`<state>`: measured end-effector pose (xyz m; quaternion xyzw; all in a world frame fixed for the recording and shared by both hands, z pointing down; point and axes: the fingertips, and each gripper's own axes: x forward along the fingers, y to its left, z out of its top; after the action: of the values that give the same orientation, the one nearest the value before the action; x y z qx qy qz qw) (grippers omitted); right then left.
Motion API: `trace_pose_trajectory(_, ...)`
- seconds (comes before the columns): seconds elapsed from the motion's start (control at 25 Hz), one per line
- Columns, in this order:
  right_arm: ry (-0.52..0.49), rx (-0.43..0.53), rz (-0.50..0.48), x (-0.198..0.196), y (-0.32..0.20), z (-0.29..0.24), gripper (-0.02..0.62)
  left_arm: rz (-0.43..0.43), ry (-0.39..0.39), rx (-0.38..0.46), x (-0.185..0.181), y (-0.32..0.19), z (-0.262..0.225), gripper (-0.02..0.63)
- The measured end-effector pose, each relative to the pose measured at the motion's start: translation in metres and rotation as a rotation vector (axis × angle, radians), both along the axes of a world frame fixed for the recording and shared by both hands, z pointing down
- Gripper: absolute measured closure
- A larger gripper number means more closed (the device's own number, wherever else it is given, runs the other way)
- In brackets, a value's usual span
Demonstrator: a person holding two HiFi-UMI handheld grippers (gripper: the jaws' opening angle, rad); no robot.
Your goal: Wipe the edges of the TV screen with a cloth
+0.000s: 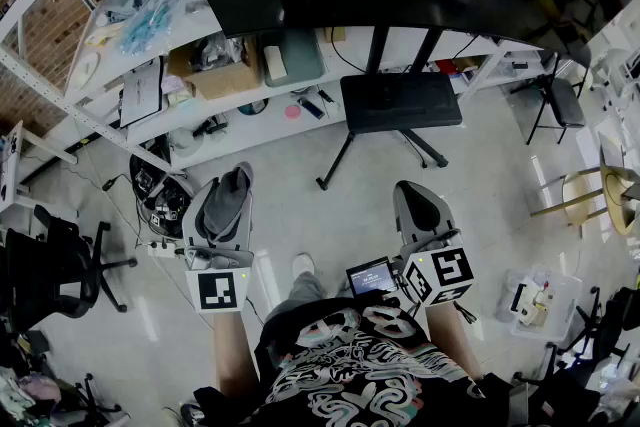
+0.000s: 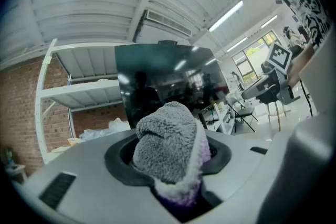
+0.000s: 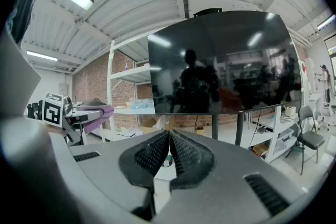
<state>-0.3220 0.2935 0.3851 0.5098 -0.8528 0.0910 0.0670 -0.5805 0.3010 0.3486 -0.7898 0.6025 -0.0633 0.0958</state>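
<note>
The left gripper [image 1: 224,207] is clamped on a bunched grey cloth [image 2: 165,147], the right gripper [image 3: 169,152] beside it has its jaws pressed together on nothing, and beyond both, well apart from them, the dark TV screen [image 3: 223,63] stands on its black stand [image 1: 400,101] before white shelves [image 1: 250,95].

The left hand-held gripper [image 2: 169,166] has its jaws closed on a fluffy grey cloth [image 2: 163,139] with a purple underside, which bulges up between them. Straight ahead of the jaws stands the dark TV screen [image 2: 163,73], apart from the cloth. To the left, a white shelf rack [image 2: 79,89] backs onto a brick wall [image 2: 21,113].
</note>
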Motion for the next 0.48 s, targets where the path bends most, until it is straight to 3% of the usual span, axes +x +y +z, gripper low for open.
trace_pose_trajectory(0.24, 0.051, 0.051, 0.000, -0.011, -0.021, -0.010, 0.563, -0.023, 0.001, -0.035, -0.031, -0.014, 0.007, 0.402)
trace_pose_trajectory(0.48, 0.053, 0.082, -0.021, 0.006, -0.023, -0.016, 0.563, -0.073, 0.062, -0.055, -0.026, -0.015, 0.011, 0.402)
